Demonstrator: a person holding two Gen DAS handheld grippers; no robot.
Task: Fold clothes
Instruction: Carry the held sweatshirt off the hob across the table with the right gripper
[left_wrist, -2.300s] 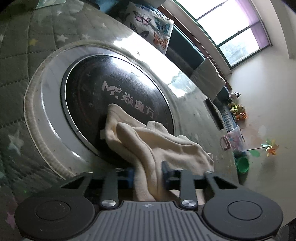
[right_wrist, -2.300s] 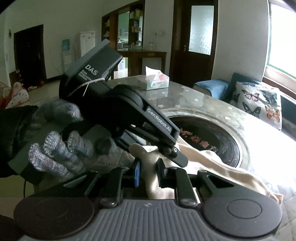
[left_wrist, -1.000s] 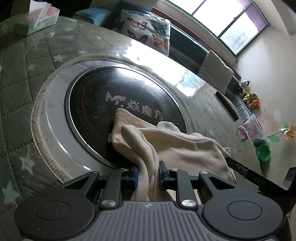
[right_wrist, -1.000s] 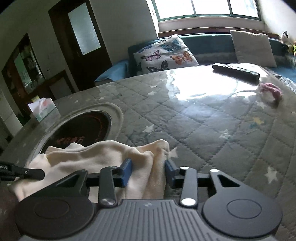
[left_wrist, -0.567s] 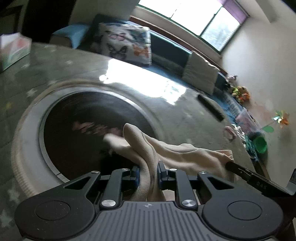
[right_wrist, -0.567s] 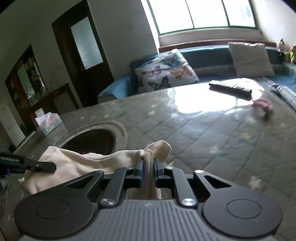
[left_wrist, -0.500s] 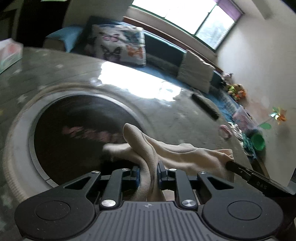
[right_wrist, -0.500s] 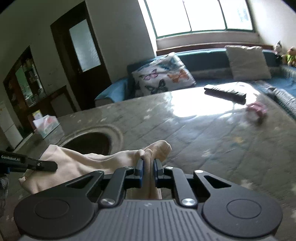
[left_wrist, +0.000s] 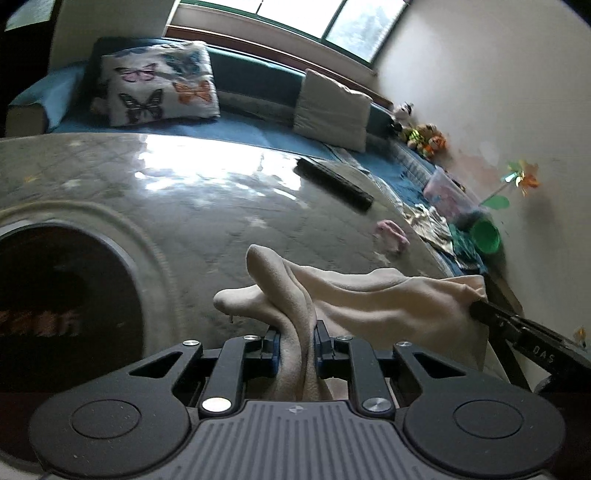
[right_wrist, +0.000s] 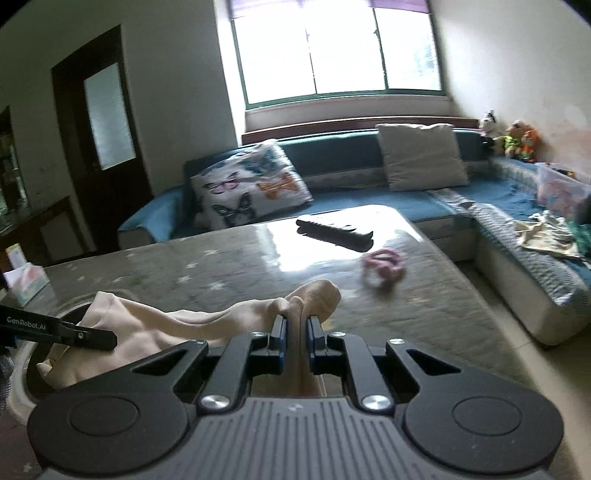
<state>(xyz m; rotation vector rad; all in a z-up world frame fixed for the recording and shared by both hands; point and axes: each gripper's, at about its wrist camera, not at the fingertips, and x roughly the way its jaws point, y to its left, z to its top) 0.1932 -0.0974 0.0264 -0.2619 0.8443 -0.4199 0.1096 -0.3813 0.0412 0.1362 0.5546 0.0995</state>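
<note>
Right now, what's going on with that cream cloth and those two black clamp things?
A person is folding a cream garment with a handheld gripper in each hand. The left gripper is shut on one bunched end, the right gripper on the other, and the cloth hangs slack between them above the quilted table. A remote control and a pink hair tie lie further along the table, untouched.

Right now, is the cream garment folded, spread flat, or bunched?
Bunched, not folded or flat. The cream garment hangs in loose ridges between the left gripper and right gripper, both pinching it above the table.
</note>
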